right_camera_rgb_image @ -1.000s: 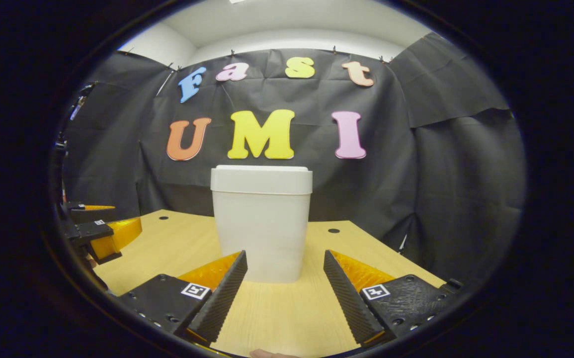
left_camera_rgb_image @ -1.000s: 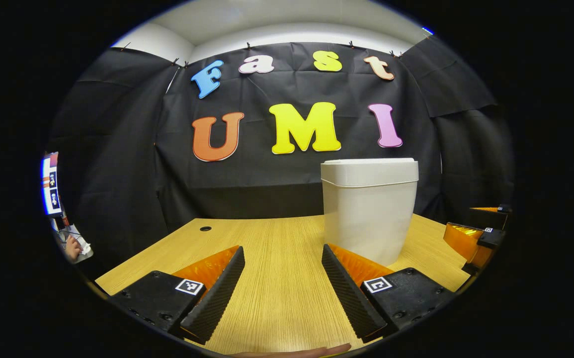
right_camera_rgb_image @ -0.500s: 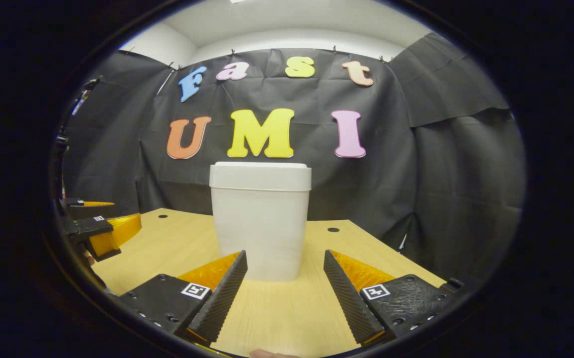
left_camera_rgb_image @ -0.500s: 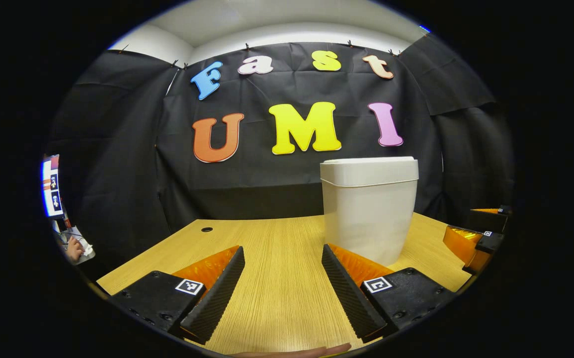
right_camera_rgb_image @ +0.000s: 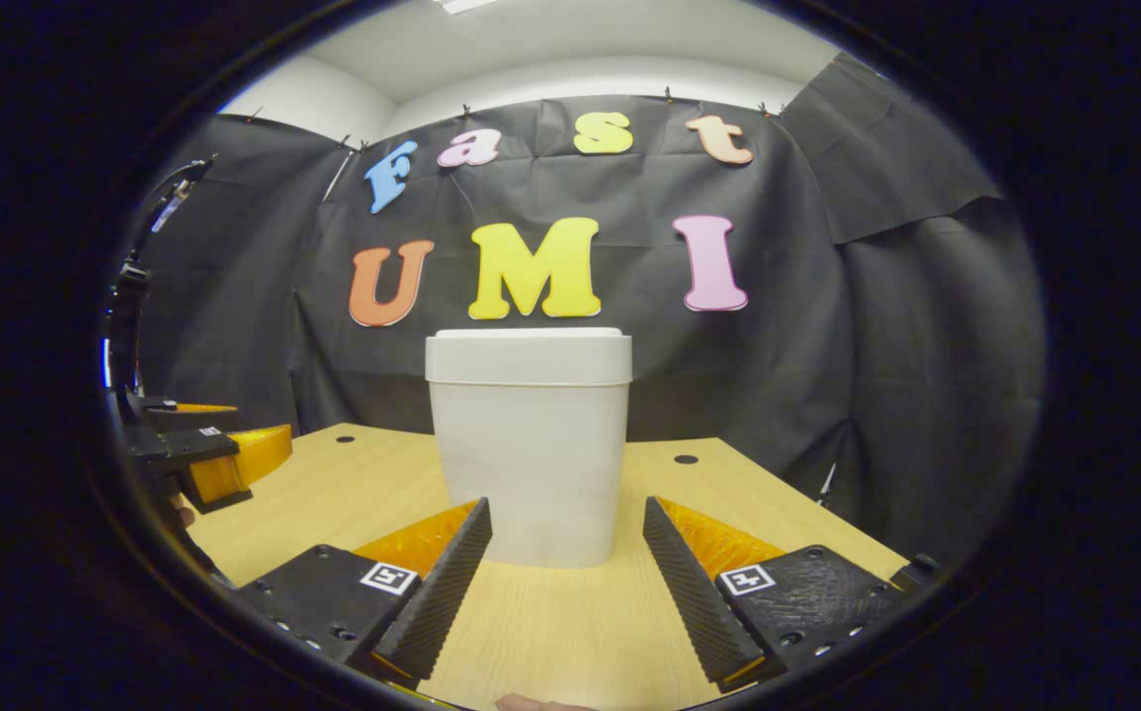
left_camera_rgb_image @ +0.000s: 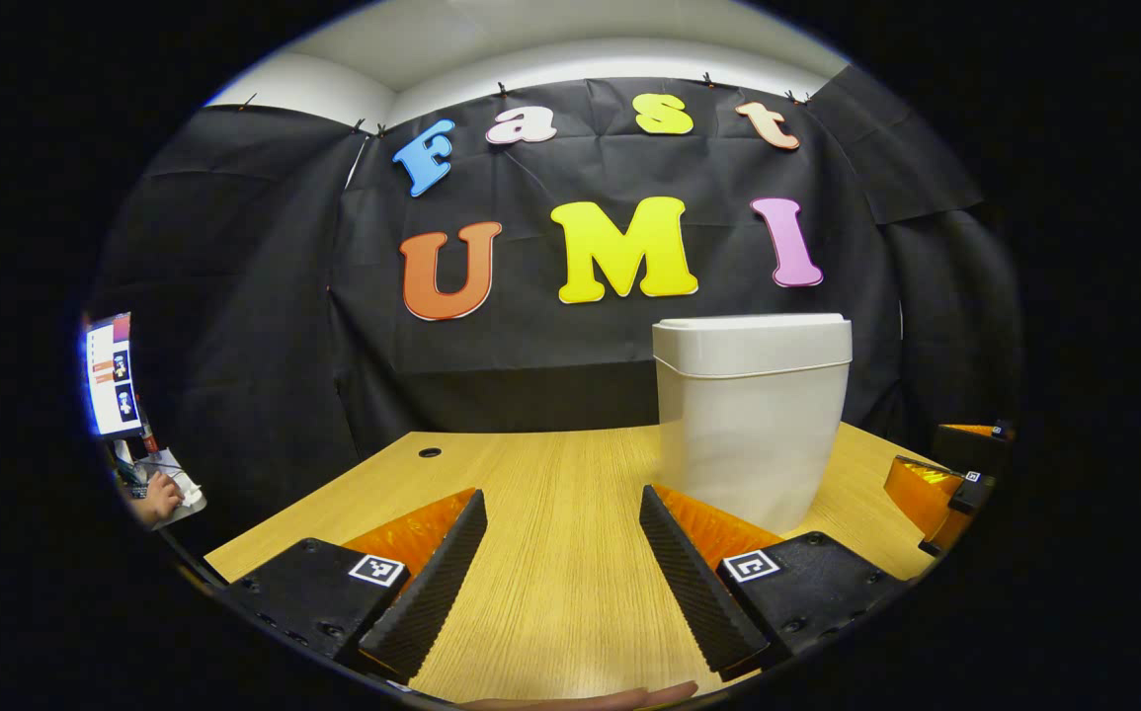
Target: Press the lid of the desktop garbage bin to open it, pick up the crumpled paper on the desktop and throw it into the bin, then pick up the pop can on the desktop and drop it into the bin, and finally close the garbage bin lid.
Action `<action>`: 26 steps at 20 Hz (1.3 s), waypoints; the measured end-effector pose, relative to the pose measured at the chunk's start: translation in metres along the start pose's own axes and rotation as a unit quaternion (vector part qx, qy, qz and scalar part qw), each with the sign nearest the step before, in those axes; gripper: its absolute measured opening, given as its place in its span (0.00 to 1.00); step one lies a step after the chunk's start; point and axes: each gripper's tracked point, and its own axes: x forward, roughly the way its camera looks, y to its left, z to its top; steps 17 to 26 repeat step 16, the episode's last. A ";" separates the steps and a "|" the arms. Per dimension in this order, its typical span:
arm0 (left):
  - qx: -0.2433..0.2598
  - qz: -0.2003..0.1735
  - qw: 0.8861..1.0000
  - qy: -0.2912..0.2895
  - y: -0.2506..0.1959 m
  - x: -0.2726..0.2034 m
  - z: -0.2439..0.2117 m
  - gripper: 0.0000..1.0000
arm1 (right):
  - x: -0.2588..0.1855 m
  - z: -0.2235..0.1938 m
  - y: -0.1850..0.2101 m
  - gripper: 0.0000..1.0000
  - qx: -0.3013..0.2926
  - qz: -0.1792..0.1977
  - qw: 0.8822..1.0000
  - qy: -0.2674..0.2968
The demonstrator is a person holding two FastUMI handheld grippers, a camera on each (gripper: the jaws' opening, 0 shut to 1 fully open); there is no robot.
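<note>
Closest in, the left gripper (left_camera_rgb_image: pixel 560 568) hangs low over the pale wooden desktop (left_camera_rgb_image: pixel 550 494) with its fingers spread wide and nothing between them. The right gripper (right_camera_rgb_image: pixel 565 573) does the same on its side, jaws parted and empty, and from the left gripper view it sits at the far right edge of the desk (left_camera_rgb_image: pixel 945 484).

Just beyond the right gripper's fingers stands the white plastic desktop garbage bin (right_camera_rgb_image: pixel 529 449), upright, square ahead of it; from the left gripper it stands off to the right (left_camera_rgb_image: pixel 750 415). Its flat white lid (right_camera_rgb_image: pixel 529 357) is down and shut.

Over the last second both views have drifted only slightly, the bin sliding a touch right in the left gripper view and sitting marginally lower in the right one. So this looks like small settling, not a real approach: the lid press has not begun.

Neither crumpled paper nor pop can can be made out on the desk from here.

Behind everything hangs the black cloth wall (right_camera_rgb_image: pixel 827 326).
</note>
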 end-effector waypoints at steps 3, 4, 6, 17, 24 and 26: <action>-0.012 0.011 1.000 -0.001 -0.006 -0.002 0.004 1.00 | 0.001 0.008 -0.002 0.95 -0.029 0.013 0.999 -0.013; -0.012 0.014 1.000 -0.001 -0.008 -0.003 0.006 1.00 | 0.000 0.013 -0.003 0.95 -0.037 0.017 0.999 -0.020; -0.014 0.015 1.000 -0.001 -0.013 -0.005 0.007 1.00 | -0.003 0.020 -0.003 0.97 -0.042 0.021 0.998 -0.030; -0.031 0.028 0.998 -0.040 -0.031 -0.019 0.025 1.00 | -0.013 0.034 -0.005 0.95 -0.061 0.054 0.996 -0.047; -0.031 0.028 0.998 -0.040 -0.031 -0.019 0.025 1.00 | -0.013 0.034 -0.005 0.95 -0.061 0.054 0.996 -0.047; -0.031 0.028 0.998 -0.040 -0.031 -0.019 0.025 1.00 | -0.013 0.034 -0.005 0.95 -0.061 0.054 0.996 -0.047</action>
